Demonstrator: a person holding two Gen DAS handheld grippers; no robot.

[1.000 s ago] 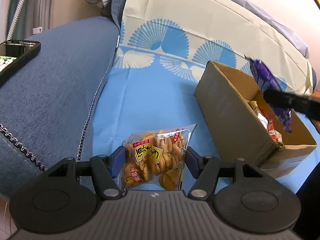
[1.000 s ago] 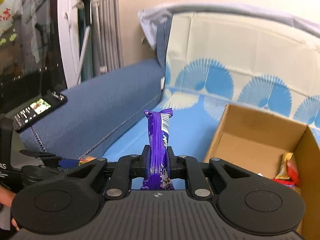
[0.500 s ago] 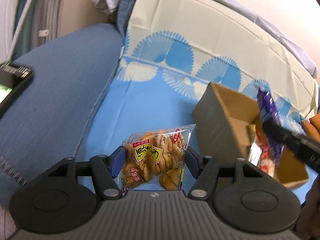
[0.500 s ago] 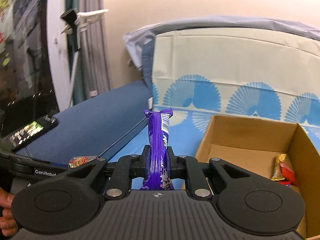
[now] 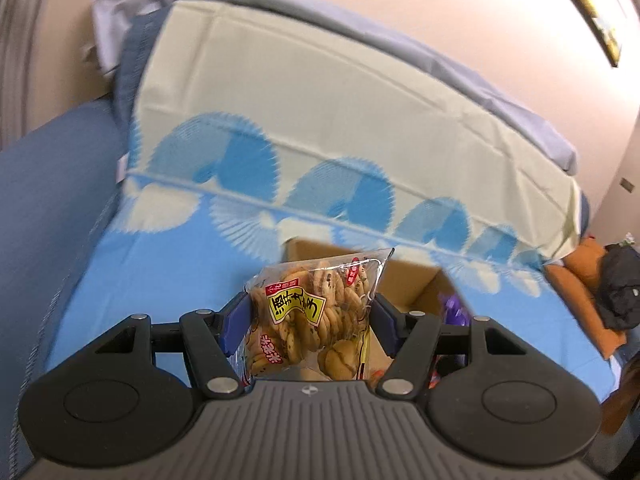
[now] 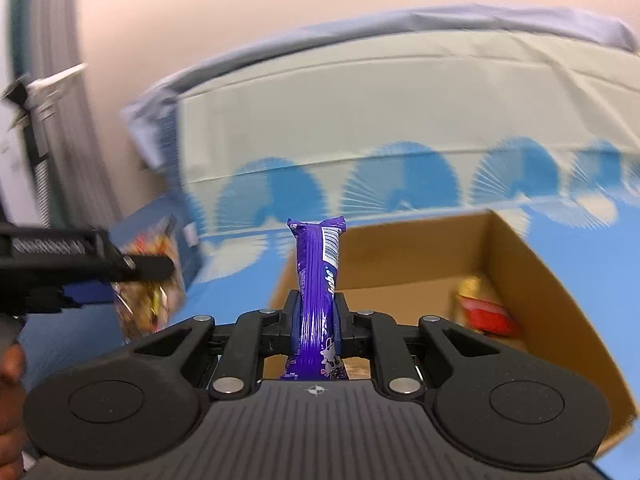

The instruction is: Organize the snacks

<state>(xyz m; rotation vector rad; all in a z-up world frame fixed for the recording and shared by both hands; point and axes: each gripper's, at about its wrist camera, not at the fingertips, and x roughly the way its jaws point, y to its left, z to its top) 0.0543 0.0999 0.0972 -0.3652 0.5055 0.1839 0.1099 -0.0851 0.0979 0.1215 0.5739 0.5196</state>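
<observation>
- While the cardboard box (image 6: 516, 264) fills the frame's lower right, the right hand-held gripper (image 6: 316, 320) pinches a purple bar (image 6: 318, 276).
- The left hand-held gripper (image 5: 310, 320) clamps a cookie bag (image 5: 316, 312), lower centre.

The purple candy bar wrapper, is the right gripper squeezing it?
Touching. In the right wrist view, the right gripper has both blue pads pressed against the sides of the purple candy bar wrapper, which stands upright between them.

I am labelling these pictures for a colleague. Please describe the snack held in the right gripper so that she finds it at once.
Find the open cardboard box on the blue patterned sheet. Just before it, the right gripper pinches the purple bar, standing upright. It is slim and purple with a white barcode panel, unlike the clear bag of biscuits in the left gripper.
</observation>
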